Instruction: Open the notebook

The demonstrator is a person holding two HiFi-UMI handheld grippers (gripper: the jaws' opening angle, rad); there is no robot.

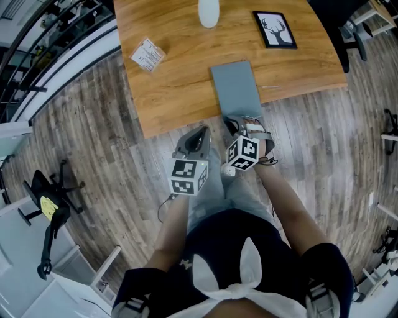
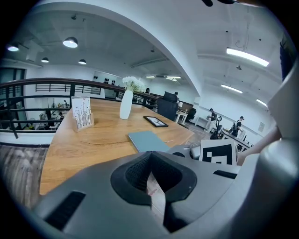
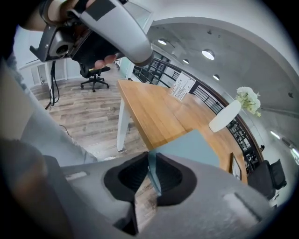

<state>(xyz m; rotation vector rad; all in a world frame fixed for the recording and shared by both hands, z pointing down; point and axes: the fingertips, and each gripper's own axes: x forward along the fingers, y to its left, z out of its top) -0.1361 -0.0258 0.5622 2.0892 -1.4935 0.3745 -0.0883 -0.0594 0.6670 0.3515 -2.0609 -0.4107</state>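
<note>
Head view, looking steeply down: a closed grey-blue notebook (image 1: 236,87) lies in the upper middle of the frame on a wooden counter (image 1: 180,81), its near end reaching the counter's front edge. The right gripper (image 1: 239,123) meets that near end just below the frame's center. In the right gripper view its jaws are pinched on a thin blue edge of the notebook, which runs up between the pads. Whether they hold the cover alone or more pages cannot be told.

The left gripper (image 1: 198,138) hangs just left of it, off the counter and over the floor. Its jaws are pressed together on nothing.

To do this step well, the pinch should likely hold only the cover. The cover should swing up and over toward the top of the frame in an arc about the spine, not a straight pull, which could drag the whole book off the edge. If the book lifts with it, the left gripper could press the lower pages down. A white vase (image 1: 209,12) and a picture frame (image 1: 274,29) stand beyond, well apart.
</note>
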